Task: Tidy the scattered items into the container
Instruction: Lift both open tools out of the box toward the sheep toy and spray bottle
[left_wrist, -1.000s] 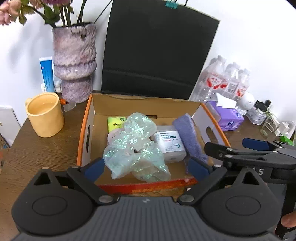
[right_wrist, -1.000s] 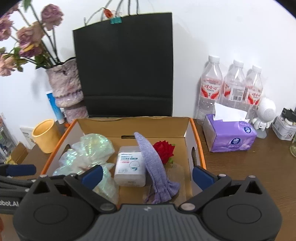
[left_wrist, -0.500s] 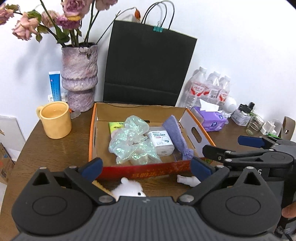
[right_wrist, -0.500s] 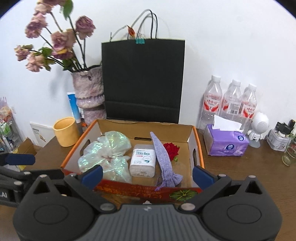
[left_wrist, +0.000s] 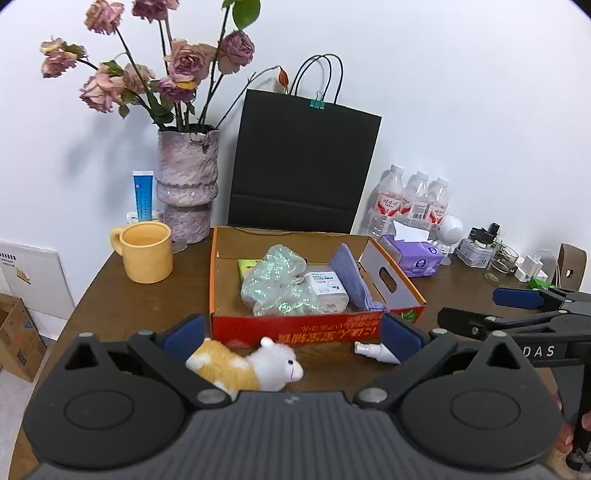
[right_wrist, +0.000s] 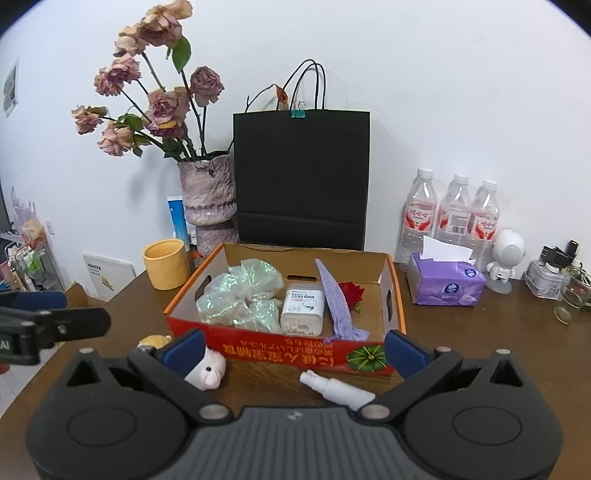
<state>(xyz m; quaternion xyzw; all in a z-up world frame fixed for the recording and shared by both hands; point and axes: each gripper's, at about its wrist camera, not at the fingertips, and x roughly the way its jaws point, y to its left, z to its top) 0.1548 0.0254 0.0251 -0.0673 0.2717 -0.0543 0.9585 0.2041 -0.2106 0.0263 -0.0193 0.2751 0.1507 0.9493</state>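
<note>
While the left wrist view is looking across the brown bench (left_wrist: 122, 306), the left claw (left_wrist: 293, 334) is standing wide open and holding nothing; a plush lamb (left_wrist: 245, 365) is lying between its fingers, just before the cardboard box (left_wrist: 314, 326), and a white spray bottle (left_wrist: 375, 351) is lying near the right finger. Inside the box, an iridescent bag (left_wrist: 279, 284), a white packet (left_wrist: 328, 289) and a purple cloth (left_wrist: 351, 277) are resting. From the right wrist view, the right claw (right_wrist: 295, 349) is likewise gaping wide and empty, the spray bottle (right_wrist: 336, 388) lying between its fingers before the box (right_wrist: 280, 349), the lamb (right_wrist: 207, 367) peeking beside the left finger.
</note>
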